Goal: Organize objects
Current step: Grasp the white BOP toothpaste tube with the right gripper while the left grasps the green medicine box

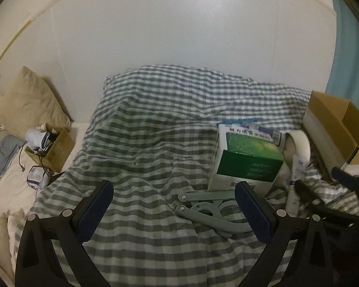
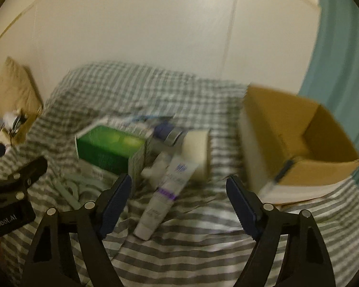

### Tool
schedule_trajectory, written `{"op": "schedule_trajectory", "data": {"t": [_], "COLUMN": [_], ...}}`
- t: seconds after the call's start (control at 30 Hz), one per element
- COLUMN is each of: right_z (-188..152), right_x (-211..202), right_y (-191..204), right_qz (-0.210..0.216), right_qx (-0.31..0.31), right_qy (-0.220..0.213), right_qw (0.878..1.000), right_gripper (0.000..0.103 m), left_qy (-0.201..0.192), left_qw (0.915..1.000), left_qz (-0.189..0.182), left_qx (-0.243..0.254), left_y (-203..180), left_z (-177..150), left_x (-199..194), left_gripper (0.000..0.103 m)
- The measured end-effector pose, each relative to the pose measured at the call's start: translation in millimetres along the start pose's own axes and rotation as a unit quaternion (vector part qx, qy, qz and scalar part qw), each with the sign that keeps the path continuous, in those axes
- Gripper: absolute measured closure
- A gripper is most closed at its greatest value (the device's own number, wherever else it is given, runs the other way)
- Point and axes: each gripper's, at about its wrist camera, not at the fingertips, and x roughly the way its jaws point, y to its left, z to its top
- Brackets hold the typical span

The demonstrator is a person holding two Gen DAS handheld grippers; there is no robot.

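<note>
A pile of objects lies on the grey-checked blanket (image 1: pixel 143 143). In it are a green and white carton (image 1: pixel 246 157), a grey hinged tool (image 1: pixel 208 211), a cream roll (image 1: pixel 298 142) and a white tube (image 1: pixel 296 174). My left gripper (image 1: pixel 173 186) hangs open over bare blanket, its right finger next to the carton and the tool. In the blurred right wrist view my right gripper (image 2: pixel 179 179) is open, and the white tube (image 2: pixel 165 191) with a purple band lies on the blanket between its fingers, untouched. Behind the tube are the carton (image 2: pixel 110 148), a dark bottle (image 2: pixel 167 131) and the roll (image 2: pixel 198 153).
An open cardboard box (image 2: pixel 299 138) stands at the right of the pile. At the bed's left, a smaller cardboard box (image 1: pixel 52 146) holds socks and cables, beside a beige pillow (image 1: pixel 33 102). A white wall runs behind the bed, with a teal curtain (image 2: pixel 342 59) at the right.
</note>
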Motion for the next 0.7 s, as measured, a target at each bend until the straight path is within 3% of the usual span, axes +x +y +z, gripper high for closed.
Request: {"op": "schedule_trajectory", "data": {"t": [0.1,0.17,0.33,0.43,0.53,0.7], "right_z": [-6.0,-5.3,-11.2,-13.7,-12.7,-11.4], "right_x": [25.8,34.2,53.5,45.2,23.2,-18.1], "right_y": [2.9,1.6,-5.9,-13.3,-17.4,-35.9], "right_qz": [0.013,0.021,0.042,0.050,0.056,0.067], "right_qx": [-0.008,-0.002,0.003,0.013,0.015,0.017], "right_qy": [0.038,0.050,0.080,0.062,0.030,-0.001], "right_qw": [0.999,0.999,0.996,0.997,0.998,0.998], "right_gripper": [0.033,0.035,0.061,0.071,0.075,0.080], "left_qy": [0.028,0.035,0.039,0.040,0.041,0.015], "left_qw": [0.9995,0.9993,0.9989,0.9986,0.9986,0.9968], "left_qz": [0.012,0.011,0.008,0.004,-0.014,-0.076], "left_qx": [0.011,0.009,0.023,0.035,0.031,0.017], "left_y": [-2.8,-0.7,-5.7,-13.0,-19.9,-37.0], "left_z": [0.1,-0.4,-4.0,-7.3,-8.0,-8.3], "left_x": [15.9,22.1,31.2,31.2,27.1,8.6], "left_gripper": [0.000,0.000,0.000,0.000,0.000,0.000]}}
